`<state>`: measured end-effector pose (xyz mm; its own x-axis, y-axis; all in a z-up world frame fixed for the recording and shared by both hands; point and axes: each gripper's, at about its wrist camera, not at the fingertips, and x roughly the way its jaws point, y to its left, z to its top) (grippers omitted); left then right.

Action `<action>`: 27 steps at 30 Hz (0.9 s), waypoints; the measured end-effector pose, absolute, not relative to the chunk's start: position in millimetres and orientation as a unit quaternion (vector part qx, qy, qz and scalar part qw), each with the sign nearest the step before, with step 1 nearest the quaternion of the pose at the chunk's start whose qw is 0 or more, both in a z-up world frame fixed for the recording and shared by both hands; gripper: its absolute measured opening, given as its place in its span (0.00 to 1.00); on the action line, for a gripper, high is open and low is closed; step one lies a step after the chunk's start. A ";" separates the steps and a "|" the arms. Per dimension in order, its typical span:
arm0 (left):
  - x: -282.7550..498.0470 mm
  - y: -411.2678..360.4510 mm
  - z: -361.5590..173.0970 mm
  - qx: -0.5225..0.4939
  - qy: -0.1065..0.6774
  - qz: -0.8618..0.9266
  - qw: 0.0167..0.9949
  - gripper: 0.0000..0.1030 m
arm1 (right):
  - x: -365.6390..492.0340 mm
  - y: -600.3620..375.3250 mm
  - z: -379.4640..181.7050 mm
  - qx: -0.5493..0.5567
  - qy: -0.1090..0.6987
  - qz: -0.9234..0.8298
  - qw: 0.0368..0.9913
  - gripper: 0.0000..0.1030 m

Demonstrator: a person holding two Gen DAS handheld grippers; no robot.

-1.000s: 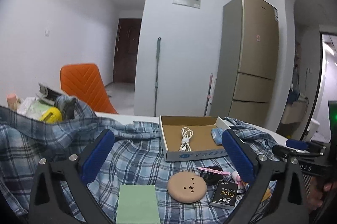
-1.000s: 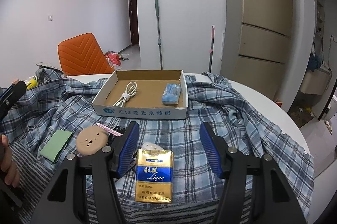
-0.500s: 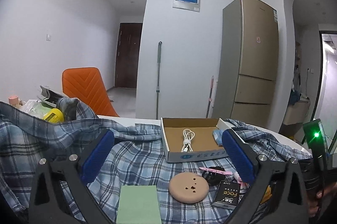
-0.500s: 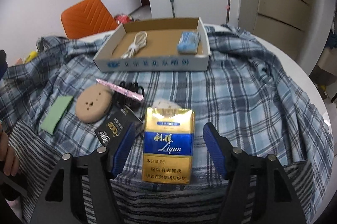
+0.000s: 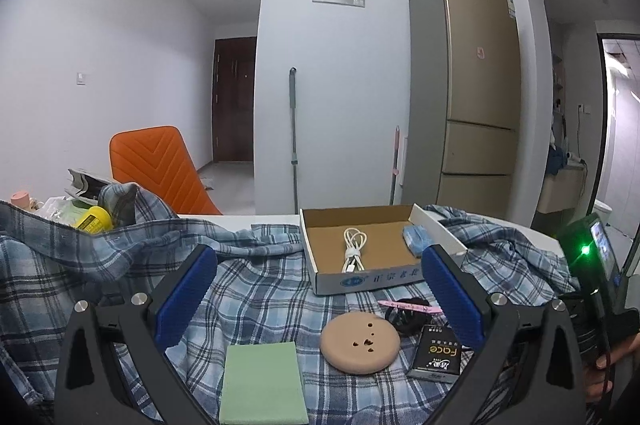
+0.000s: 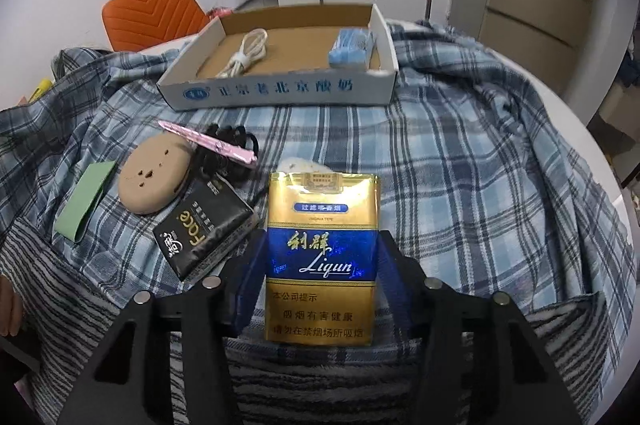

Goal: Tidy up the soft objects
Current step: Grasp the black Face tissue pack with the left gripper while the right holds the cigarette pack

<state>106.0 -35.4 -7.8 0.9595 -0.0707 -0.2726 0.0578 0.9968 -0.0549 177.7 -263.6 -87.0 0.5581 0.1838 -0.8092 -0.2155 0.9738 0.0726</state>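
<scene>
While closing around the gold cigarette pack [image 6: 322,257], right gripper [image 6: 320,265] tilted down over plaid cloth [image 6: 460,165], blue pads at both long edges of the pack, contact not certain. Black tissue pack [image 6: 204,229] just left of it, cardboard tray [image 6: 280,91] farther ahead. Left gripper [image 5: 320,289] spread wide, holding nothing, round tan puff [image 5: 360,343] and green pad [image 5: 262,383] between and below its fingers.
</scene>
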 end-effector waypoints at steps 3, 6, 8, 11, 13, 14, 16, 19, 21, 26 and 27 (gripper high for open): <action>108.8 -38.0 -9.4 -0.020 0.152 -0.051 0.987 1.00 | 170.7 -266.8 -77.1 -0.010 0.427 0.123 0.896 0.50; 113.0 -41.3 -11.2 -0.020 0.166 -0.066 0.984 1.00 | 164.9 -271.2 -67.9 0.002 0.399 0.122 0.909 0.50; 116.7 -45.8 -12.0 -0.019 0.178 -0.079 0.981 1.00 | 160.4 -275.8 -60.3 0.010 0.373 0.111 0.921 0.50; 129.4 -61.8 -13.8 -0.007 0.209 -0.118 0.971 0.89 | 161.2 -279.3 -56.3 0.019 0.358 0.100 0.928 0.50; 141.1 -76.7 -18.6 0.008 0.246 -0.155 0.957 0.84 | 164.0 -280.7 -58.9 0.024 0.365 0.102 0.925 0.50; 145.2 -82.4 -21.5 0.014 0.260 -0.169 0.951 0.84 | 164.7 -282.6 -59.6 0.028 0.366 0.105 0.924 0.50; 154.3 -95.5 -30.2 0.028 0.297 -0.200 0.933 0.84 | 163.9 -285.0 -59.7 0.033 0.364 0.105 0.925 0.50; 163.7 -111.7 -46.7 0.047 0.337 -0.215 0.915 0.84 | 163.9 -286.0 -61.2 0.036 0.365 0.106 0.924 0.50; 166.0 -118.7 -55.1 0.052 0.350 -0.225 0.908 0.83 | 164.1 -287.3 -62.9 0.039 0.368 0.106 0.923 0.50; 173.8 -131.5 -72.2 0.076 0.393 -0.246 0.883 0.83 | 165.0 -287.3 -63.9 0.043 0.370 0.112 0.921 0.50; 178.6 -134.8 -78.0 0.082 0.406 -0.250 0.875 0.83 | 164.4 -287.8 -63.8 0.044 0.369 0.112 0.922 0.50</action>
<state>178.6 -134.8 -78.0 0.5451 -0.3719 -0.7514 0.5049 0.8611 -0.0599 164.4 -287.8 -63.8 0.7032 0.2391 -0.6696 -0.1744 0.9710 0.1636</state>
